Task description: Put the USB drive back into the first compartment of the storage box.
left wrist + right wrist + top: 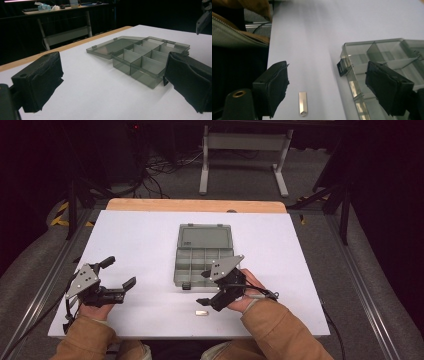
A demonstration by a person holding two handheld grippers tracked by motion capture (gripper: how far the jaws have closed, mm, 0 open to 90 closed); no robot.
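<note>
Hovering with jaws spread and empty, the right hand-held gripper point(216, 287) stood nearest the small metal piece point(201, 313), lying just towards the person, its long axis along the worktop's point(140, 235) near edge.

In the right gripper view the box point(384, 57) runs off the right and bottom edges, so its lid and far cells are cut off, and the right jaw covers part of its near cells. The white surface beyond the box is blurred. Left of the box, the bar point(303, 103) is too small to identify, perhaps metal. In the left gripper view a jaw hides the box's near corner.
</note>
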